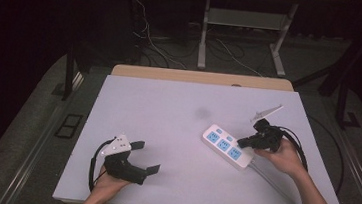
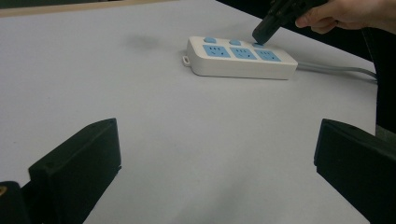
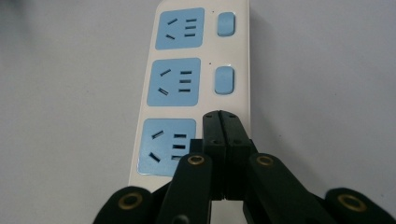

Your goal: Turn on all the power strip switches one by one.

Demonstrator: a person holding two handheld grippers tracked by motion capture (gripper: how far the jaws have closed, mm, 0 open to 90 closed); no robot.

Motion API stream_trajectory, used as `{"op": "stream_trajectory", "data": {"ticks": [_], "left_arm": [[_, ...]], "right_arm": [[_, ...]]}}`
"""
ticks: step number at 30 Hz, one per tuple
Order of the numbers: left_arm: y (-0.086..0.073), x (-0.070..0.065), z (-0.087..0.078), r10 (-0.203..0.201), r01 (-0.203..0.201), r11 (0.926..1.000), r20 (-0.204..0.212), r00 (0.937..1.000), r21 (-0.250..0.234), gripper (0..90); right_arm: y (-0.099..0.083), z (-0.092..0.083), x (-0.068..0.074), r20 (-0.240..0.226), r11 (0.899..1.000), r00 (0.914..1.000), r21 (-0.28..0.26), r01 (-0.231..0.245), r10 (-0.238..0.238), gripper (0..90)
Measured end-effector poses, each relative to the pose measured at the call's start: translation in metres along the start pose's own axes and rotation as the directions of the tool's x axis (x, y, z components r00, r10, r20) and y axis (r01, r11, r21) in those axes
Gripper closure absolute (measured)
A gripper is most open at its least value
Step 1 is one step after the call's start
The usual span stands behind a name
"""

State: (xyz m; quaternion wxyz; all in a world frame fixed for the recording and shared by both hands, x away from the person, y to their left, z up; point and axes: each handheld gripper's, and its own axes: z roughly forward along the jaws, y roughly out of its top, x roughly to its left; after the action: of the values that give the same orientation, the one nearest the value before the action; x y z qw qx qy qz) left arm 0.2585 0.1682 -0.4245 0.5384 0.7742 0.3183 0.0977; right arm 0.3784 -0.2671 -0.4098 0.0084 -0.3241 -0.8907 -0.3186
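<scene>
Three sockets on the strip (image 1: 227, 146), each with its own blue switch (image 3: 223, 79); the strip lies on the right half of the white counter (image 1: 166, 130), angled, its grey cord (image 2: 336, 70) running off toward the person's right. Right claw (image 3: 220, 116) is pressed together with nothing between the jaws, used as a poker: the tip sits over the switch nearest the cord end, hiding it. In the left gripper view that tip (image 2: 259, 37) comes down on the far edge of the strip at that same switch. Can't tell whether it is pushing or just resting on it. Step in hand, as I read it: toggling the cord-end switch. The other two switches are clear, and I see no lamp state, so can't say on or off. Left claw (image 1: 143, 156) is spread wide, holding nothing, parked near the left front of the counter, well apart from the strip. Next move, my guess: press straight down until the rocker tips, then lift clear and move along the row to the middle switch. Keep the jaws together and on the switch, not the socket face beside it. The strip is not held down, so an off-axis push could slide it; the left claw is free to brace the far end.
</scene>
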Motion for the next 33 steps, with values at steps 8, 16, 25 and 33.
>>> {"op": "stream_trajectory", "data": {"ticks": [8, 16, 25, 33], "left_arm": [[-0.0002, -0.0005, 0.0003, 0.0, 0.0, 1.0, 0.016, 0.9999, -0.001, 0.0], [-0.0006, -0.0006, 0.0009, 0.002, -0.002, 1.0, 0.018, 0.9998, 0.005, 0.0], [-0.0005, -0.0013, 0.0005, 0.003, -0.003, 1.0, 0.011, 0.9999, 0.0, 0.0], [-0.0005, -0.0012, 0.0004, 0.004, -0.004, 1.0, 0.008, 1.0, -0.001, 0.0]], "right_arm": [[-0.0017, 0.0004, 0.0011, 0.007, 1.0, 0.9999, -0.005, 0.013, -0.013, 90.0], [-0.0083, 0.0012, -0.0076, -0.051, 0.998, 0.998, -0.045, -0.04, 0.038, 90.0], [-0.0089, 0.0017, -0.0068, -0.045, 0.999, 0.9987, -0.044, -0.028, 0.026, 90.0], [-0.0079, 0.0023, -0.0053, -0.032, 0.999, 0.9992, -0.037, -0.026, 0.024, 90.0]]}}
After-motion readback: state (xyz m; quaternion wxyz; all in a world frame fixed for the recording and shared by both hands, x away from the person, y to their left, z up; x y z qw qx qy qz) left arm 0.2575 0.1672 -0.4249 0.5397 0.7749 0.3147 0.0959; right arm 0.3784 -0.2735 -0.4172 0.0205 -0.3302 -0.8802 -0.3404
